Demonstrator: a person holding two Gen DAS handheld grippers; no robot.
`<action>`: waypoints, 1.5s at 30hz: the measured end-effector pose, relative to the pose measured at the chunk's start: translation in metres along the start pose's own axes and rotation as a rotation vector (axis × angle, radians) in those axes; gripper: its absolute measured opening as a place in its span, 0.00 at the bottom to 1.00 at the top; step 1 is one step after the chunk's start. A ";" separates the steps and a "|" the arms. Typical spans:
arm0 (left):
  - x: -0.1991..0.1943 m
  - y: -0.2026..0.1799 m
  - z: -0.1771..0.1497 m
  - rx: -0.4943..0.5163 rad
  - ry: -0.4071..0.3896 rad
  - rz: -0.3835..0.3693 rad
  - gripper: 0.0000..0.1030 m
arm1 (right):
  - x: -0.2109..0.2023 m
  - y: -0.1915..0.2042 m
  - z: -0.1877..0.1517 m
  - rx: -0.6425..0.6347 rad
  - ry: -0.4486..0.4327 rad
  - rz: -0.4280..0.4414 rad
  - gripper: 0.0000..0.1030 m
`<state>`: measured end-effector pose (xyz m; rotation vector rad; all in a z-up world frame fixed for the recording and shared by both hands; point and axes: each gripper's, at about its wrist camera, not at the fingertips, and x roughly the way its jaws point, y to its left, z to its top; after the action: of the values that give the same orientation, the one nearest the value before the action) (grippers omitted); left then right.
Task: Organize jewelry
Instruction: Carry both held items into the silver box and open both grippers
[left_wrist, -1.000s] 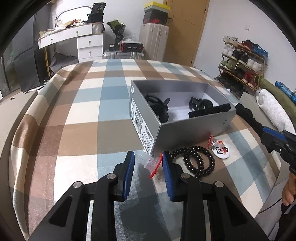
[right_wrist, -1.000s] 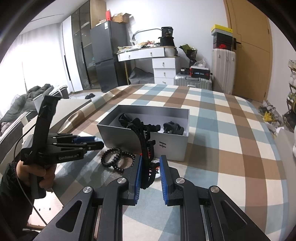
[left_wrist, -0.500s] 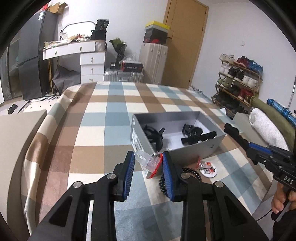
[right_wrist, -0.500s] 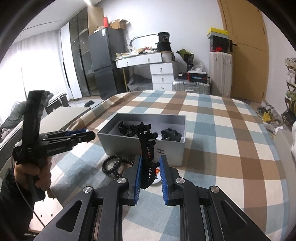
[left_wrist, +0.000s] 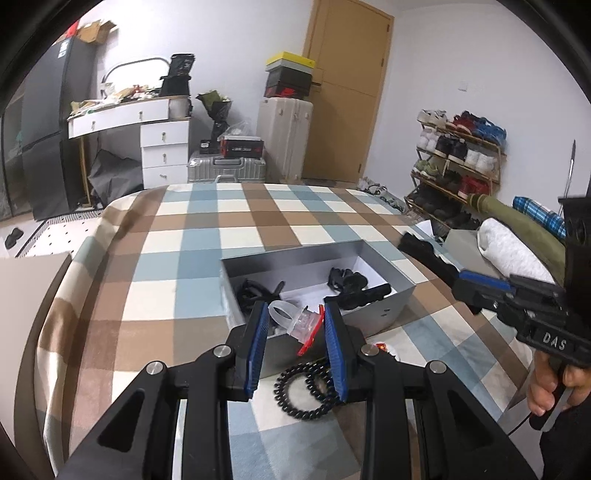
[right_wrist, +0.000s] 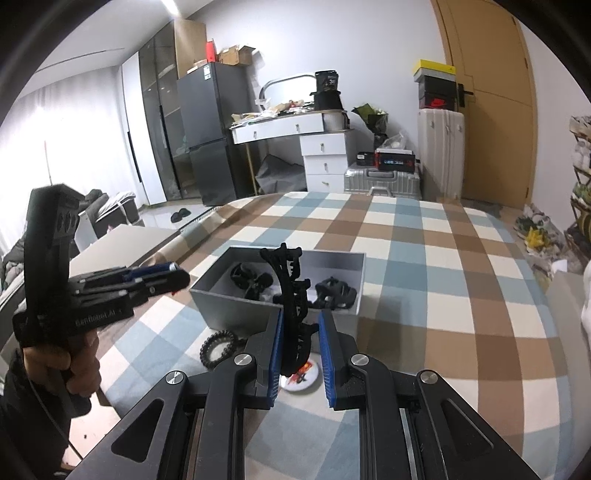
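My left gripper (left_wrist: 295, 314) is shut on a clear plastic hair clip with a red edge (left_wrist: 299, 321), held above the near wall of the grey box (left_wrist: 388, 317). The box (right_wrist: 229, 306) sits on the checked bedspread and holds several black hair clips (left_wrist: 347, 280). My right gripper (right_wrist: 300, 325) is shut on a long black hair clip (right_wrist: 291, 291), which stands upright in front of the box. Black coil hair ties (left_wrist: 306, 391) lie on the bedspread under my left gripper; they also show in the right wrist view (right_wrist: 218, 347). A round white badge (right_wrist: 301, 376) lies below the right gripper.
The checked bedspread (left_wrist: 207, 236) stretches far behind the box. A white desk with drawers (left_wrist: 162, 147), suitcases (left_wrist: 284, 140) and a shoe rack (left_wrist: 458, 162) stand beyond the bed. Rolled bedding (left_wrist: 513, 251) lies at the right.
Both grippers have risen and drawn back from the bedspread. The left one lifted the clear clip up from beside the coil ties to above the box's near wall. The right one still holds the black clip.
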<state>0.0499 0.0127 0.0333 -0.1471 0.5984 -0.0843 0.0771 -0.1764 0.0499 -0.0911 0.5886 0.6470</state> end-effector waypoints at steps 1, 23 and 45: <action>0.001 -0.002 0.002 0.010 -0.002 0.004 0.24 | 0.001 -0.001 0.003 0.003 -0.003 0.001 0.17; 0.015 -0.010 0.021 0.039 0.000 0.037 0.24 | 0.031 -0.017 0.024 0.055 -0.011 0.039 0.17; 0.044 -0.014 0.008 0.052 0.085 0.047 0.24 | 0.069 -0.017 0.021 0.084 0.083 0.089 0.17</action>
<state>0.0906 -0.0060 0.0181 -0.0794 0.6838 -0.0612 0.1416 -0.1471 0.0281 -0.0133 0.7024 0.7063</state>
